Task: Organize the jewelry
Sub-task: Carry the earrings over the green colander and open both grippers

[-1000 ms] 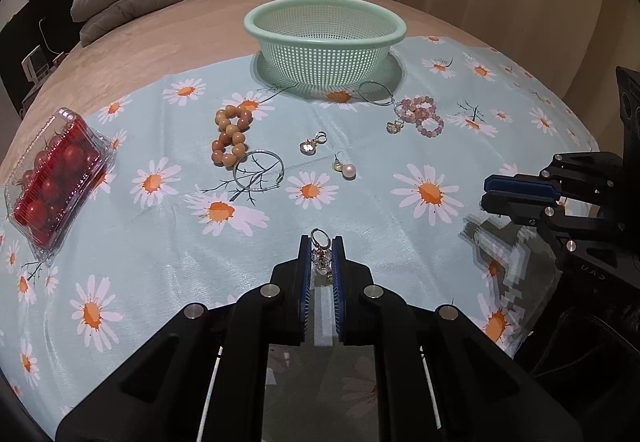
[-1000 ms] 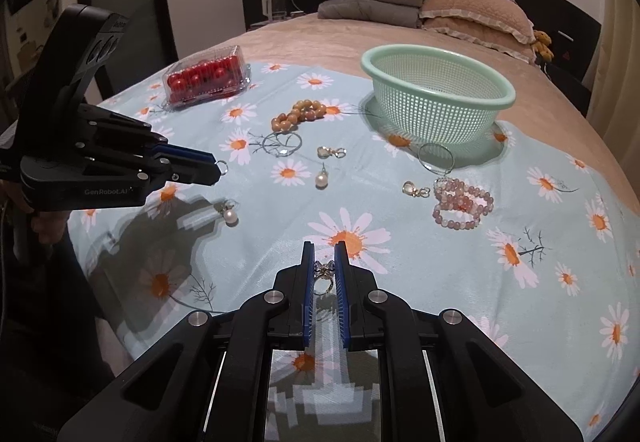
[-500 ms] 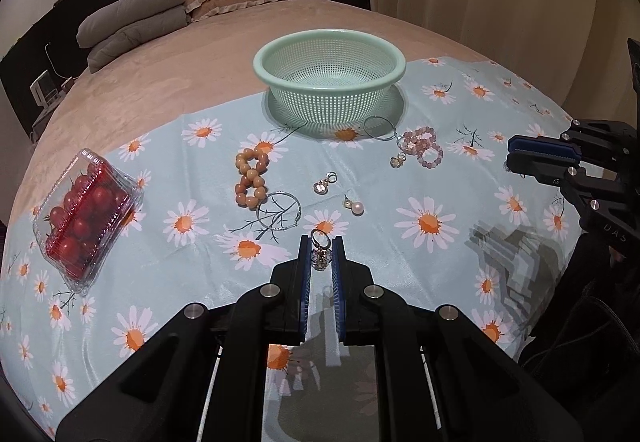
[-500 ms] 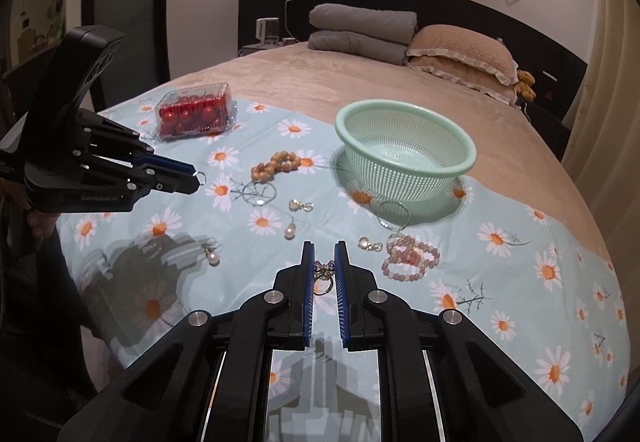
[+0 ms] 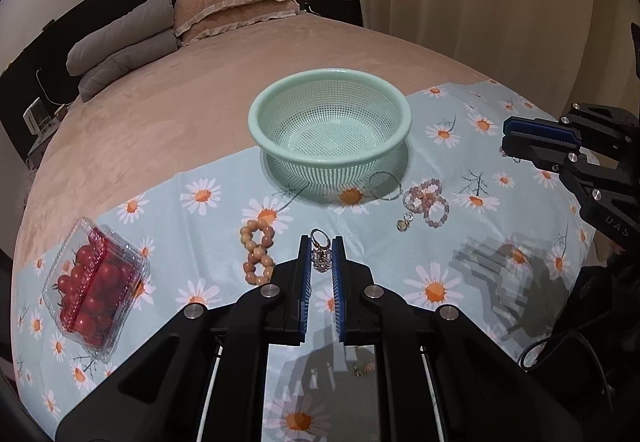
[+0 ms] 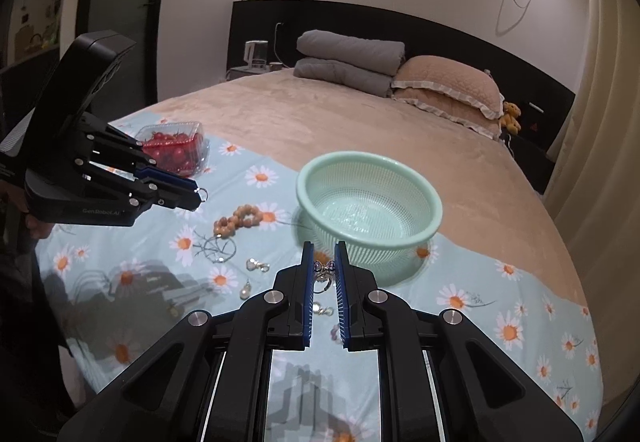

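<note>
My left gripper [image 5: 321, 242] is shut on a small silver earring [image 5: 320, 257], held above the daisy cloth in front of the green mesh basket [image 5: 330, 98]. My right gripper [image 6: 324, 248] is shut on a silver ring [image 6: 325, 271], raised just before the basket [image 6: 430, 202]. On the cloth lie a wooden bead bracelet [image 5: 258, 254], a pink bead bracelet [image 5: 428, 202], a thin bangle [image 5: 385, 185], a small earring [image 5: 405, 222], a pearl earring [image 6: 245, 290] and another earring [image 6: 256, 265]. The left gripper also shows in the right wrist view [image 6: 198, 196], the right one in the left wrist view [image 5: 505, 140].
A clear box of cherry tomatoes [image 5: 94, 282] sits at the cloth's left edge. The daisy cloth [image 5: 480, 242] covers the foot of a tan bed [image 5: 200, 90] with pillows [image 5: 232, 6] at the head. A curtain [image 5: 480, 2] hangs on the right.
Both grippers have risen and moved forward toward the basket, each still holding its piece. The jewelry on the cloth has not moved.
</note>
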